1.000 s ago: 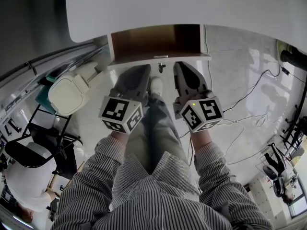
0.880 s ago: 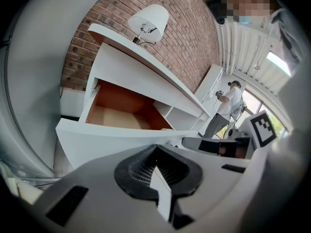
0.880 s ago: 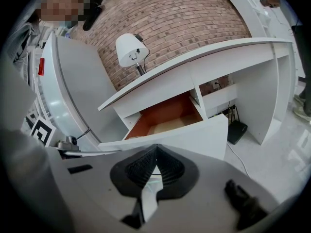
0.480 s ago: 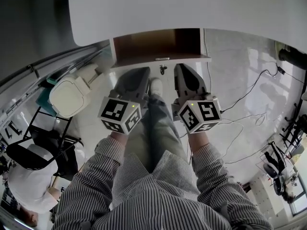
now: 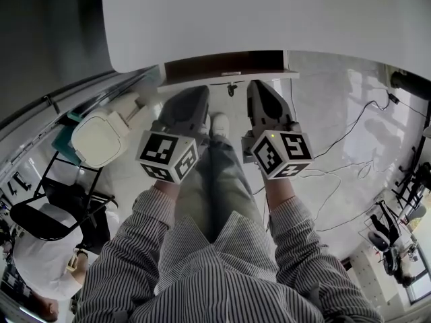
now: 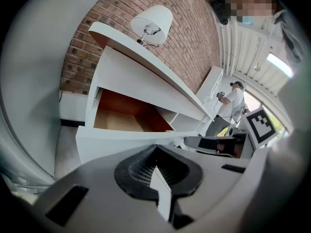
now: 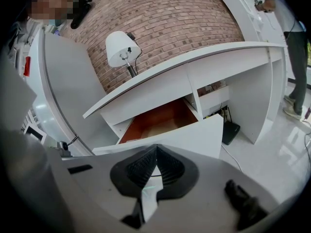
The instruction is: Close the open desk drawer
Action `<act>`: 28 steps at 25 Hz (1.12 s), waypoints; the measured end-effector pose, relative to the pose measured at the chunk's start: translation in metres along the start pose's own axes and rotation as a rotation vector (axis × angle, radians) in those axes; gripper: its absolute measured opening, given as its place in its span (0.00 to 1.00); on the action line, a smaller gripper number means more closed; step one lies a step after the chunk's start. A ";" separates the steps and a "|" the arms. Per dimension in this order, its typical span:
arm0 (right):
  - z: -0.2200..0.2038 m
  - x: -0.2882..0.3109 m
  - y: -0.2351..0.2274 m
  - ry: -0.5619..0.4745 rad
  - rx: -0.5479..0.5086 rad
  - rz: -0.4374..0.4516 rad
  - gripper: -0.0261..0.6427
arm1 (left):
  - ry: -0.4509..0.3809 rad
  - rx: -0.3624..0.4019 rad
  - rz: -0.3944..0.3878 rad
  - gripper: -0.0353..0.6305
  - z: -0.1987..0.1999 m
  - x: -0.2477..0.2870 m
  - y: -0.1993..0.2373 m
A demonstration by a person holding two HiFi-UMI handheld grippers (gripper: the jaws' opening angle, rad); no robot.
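Observation:
The white desk (image 5: 269,19) fills the top of the head view. Its drawer (image 5: 225,64) stands partly out and shows a narrow strip of brown inside behind a white front panel (image 5: 269,77). My left gripper (image 5: 195,91) and right gripper (image 5: 259,86) are side by side with their tips at that panel, both shut and holding nothing. In the left gripper view my left gripper (image 6: 155,149) points at the white panel (image 6: 112,142), with the drawer's brown inside (image 6: 126,118) beyond it. In the right gripper view my right gripper (image 7: 155,150) sits just under the panel (image 7: 194,135).
A white lidded bin (image 5: 101,136) stands on the floor to the left, with a black folding chair (image 5: 40,210) beside it. Cables (image 5: 350,160) trail over the floor on the right. A white lamp (image 7: 121,47) stands on the desk against a brick wall (image 7: 165,13).
The drawer has slid in under the desk, so less of its brown inside shows. Both grippers have moved forward with the front panel.

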State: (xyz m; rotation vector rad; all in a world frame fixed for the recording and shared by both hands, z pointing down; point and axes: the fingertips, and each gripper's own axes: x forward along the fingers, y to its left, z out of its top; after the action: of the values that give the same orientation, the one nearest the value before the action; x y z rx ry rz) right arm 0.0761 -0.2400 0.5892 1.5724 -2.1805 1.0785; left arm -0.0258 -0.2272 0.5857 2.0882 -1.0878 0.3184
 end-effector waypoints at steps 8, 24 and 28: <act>0.012 0.011 0.003 0.001 -0.002 0.006 0.06 | -0.027 -0.020 0.020 0.07 0.015 0.003 0.009; 0.041 0.039 0.000 -0.014 -0.024 0.024 0.06 | -0.067 0.002 0.037 0.07 0.045 0.022 0.024; 0.046 0.044 -0.001 -0.017 -0.034 0.034 0.06 | -0.081 0.007 0.040 0.07 0.051 0.027 0.027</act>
State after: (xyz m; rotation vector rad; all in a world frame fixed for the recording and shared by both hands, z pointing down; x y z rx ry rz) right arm 0.0695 -0.3036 0.5831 1.5408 -2.2330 1.0362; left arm -0.0370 -0.2896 0.5778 2.1039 -1.1786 0.2594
